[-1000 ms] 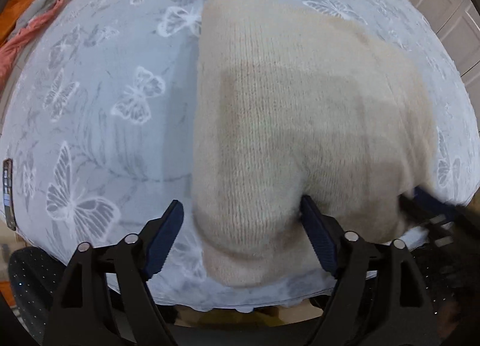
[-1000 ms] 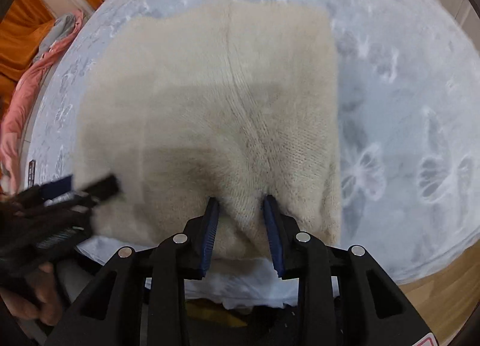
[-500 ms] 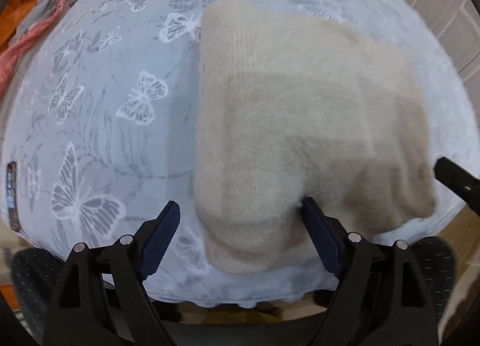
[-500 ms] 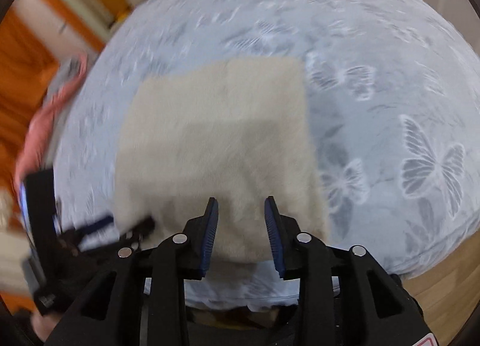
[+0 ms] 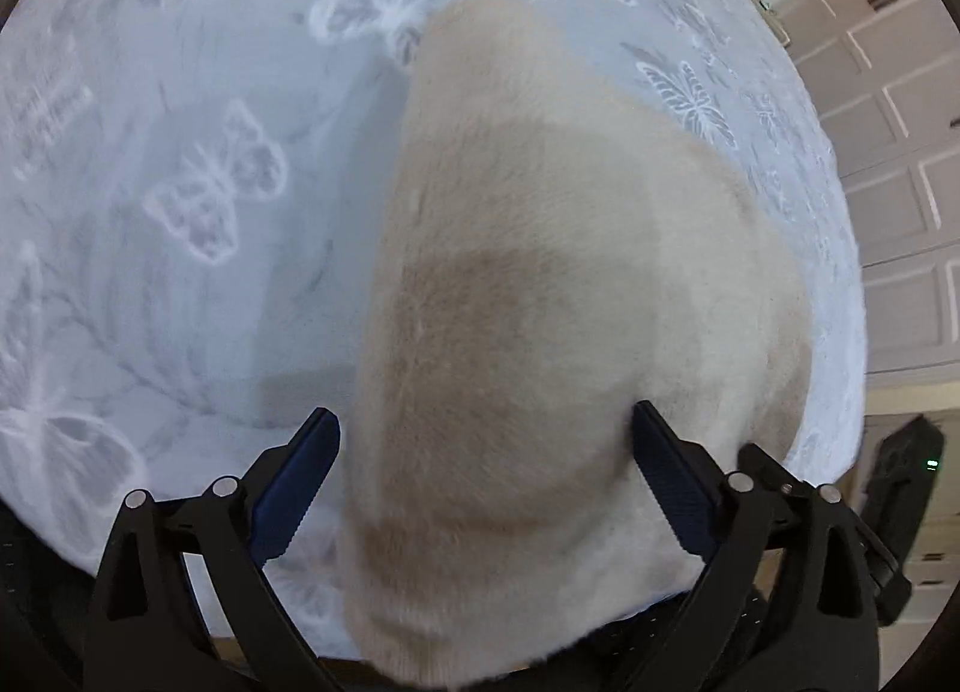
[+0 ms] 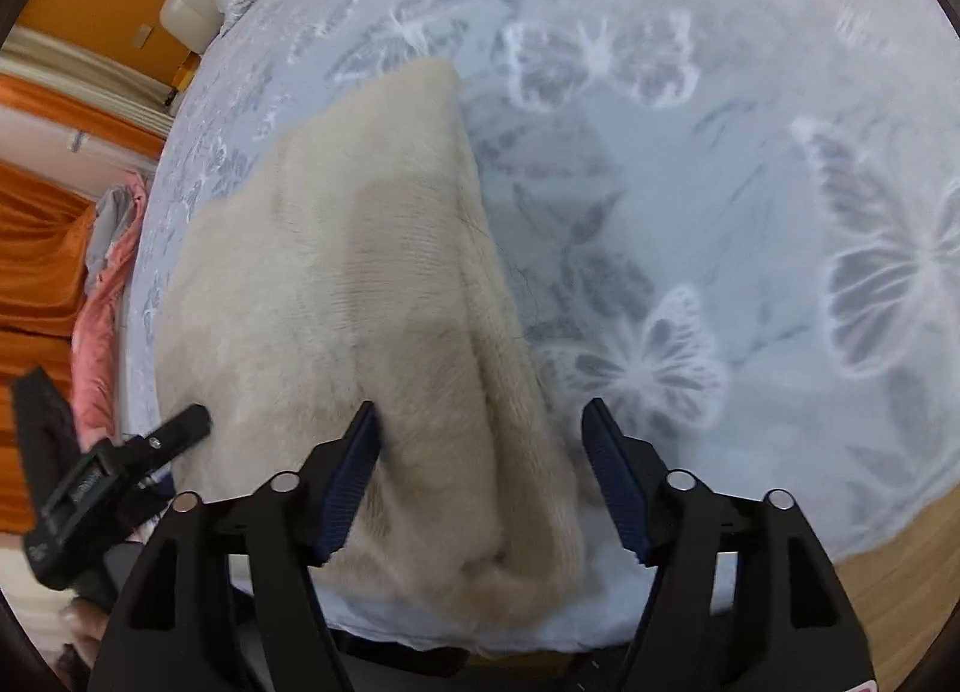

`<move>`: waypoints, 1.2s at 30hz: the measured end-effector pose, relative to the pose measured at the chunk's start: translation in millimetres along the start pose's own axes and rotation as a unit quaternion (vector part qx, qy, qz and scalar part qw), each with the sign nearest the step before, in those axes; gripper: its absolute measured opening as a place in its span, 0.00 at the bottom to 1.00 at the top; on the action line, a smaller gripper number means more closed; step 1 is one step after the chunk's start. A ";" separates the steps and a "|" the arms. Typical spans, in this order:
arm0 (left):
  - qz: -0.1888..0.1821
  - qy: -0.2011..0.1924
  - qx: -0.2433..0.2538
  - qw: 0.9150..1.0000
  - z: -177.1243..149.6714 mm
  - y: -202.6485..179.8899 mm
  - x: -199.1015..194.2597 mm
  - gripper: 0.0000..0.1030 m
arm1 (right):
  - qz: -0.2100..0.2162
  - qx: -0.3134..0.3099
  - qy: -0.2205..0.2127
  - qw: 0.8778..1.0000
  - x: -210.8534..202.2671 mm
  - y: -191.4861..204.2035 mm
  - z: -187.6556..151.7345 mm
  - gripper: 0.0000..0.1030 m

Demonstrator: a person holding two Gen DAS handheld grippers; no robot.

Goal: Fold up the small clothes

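lying folded on the pale blue butterfly-print bedspread (image 5: 180,284), the cream knitted garment (image 5: 540,302) fills the centre and the 4 o'clock part of the left wrist view, its near edge hanging toward the bed's border at 6 o'clock. the left gripper (image 5: 483,452) has its jaws spread wide and holds nothing; its blue-padded fingers (image 5: 294,482) stand on either side of the garment's near left corner, the one at 7 o'clock over the bedspread and the one at 5 o'clock against or just above the knit, and i cannot tell which. a darker shadow patch sits on the fabric between them.

the right wrist view shows the same garment (image 6: 336,302) stretching from 11 o'clock down to 6 o'clock, with a thick folded edge running along its right side. the right gripper (image 6: 480,452) is also released, jaws apart around that folded edge near its lower corner, gripping nothing. at 8 o'clock the left gripper's (image 6: 150,440) black tip reaches the garment's left border. orange curtains (image 6: 36,248) and a pink cloth (image 6: 99,332) lie at 9 o'clock, beyond the bed. white panelled doors (image 5: 888,152) show at 3 o'clock in the left view.
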State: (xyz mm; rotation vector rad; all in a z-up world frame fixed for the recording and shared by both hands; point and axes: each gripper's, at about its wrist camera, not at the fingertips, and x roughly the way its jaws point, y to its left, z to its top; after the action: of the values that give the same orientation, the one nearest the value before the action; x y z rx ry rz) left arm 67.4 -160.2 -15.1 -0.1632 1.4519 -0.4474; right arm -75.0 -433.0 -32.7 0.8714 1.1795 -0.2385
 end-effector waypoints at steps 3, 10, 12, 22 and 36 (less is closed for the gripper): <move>-0.039 0.009 -0.021 0.999 -0.5 8.1 13.8 0.96 | 0.042 0.023 0.014 0.999 18.6 -2.0 5.5 0.73; -0.099 0.041 -0.053 0.993 5.1 2.6 20.1 0.76 | 0.078 0.021 0.027 0.996 38.4 20.4 16.8 0.51; -0.097 0.035 -0.021 0.994 4.3 -10.8 4.1 0.60 | 0.079 0.009 0.019 0.997 26.2 29.5 17.0 0.37; -0.181 -0.002 0.125 0.976 -41.0 -75.9 -120.1 0.51 | 0.094 -0.040 -0.108 0.989 -129.8 61.8 -57.9 0.33; -0.212 -0.237 0.242 0.917 -37.4 -67.4 -347.6 0.58 | 0.158 -0.188 -0.307 0.919 -290.8 197.0 -98.6 0.38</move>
State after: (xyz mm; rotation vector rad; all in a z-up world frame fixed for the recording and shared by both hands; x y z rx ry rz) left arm -1.0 -79.9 324.9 -0.1729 0.7891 -1.0335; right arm -145.2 -310.9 303.8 0.5683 0.4603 -0.0096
